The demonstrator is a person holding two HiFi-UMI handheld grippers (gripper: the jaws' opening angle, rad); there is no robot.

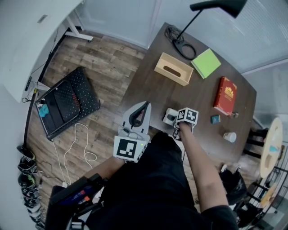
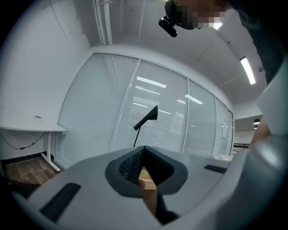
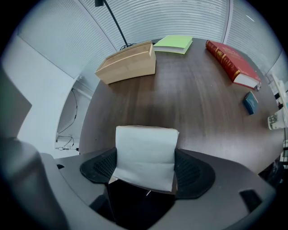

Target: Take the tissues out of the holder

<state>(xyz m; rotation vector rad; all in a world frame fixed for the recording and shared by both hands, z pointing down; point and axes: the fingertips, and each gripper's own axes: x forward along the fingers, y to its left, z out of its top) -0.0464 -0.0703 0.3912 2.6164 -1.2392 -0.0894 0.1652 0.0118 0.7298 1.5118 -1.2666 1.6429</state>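
My right gripper jaws clamp the tissues; left gripper jaws are together. I should lower them flat onto the counter, then release.

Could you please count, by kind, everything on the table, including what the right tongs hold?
wooden tissue holder: 1
tissue stack: 1
red book: 1
green notepad: 1
small teal box: 1
paper cup: 1
desk lamp: 1
Total: 7
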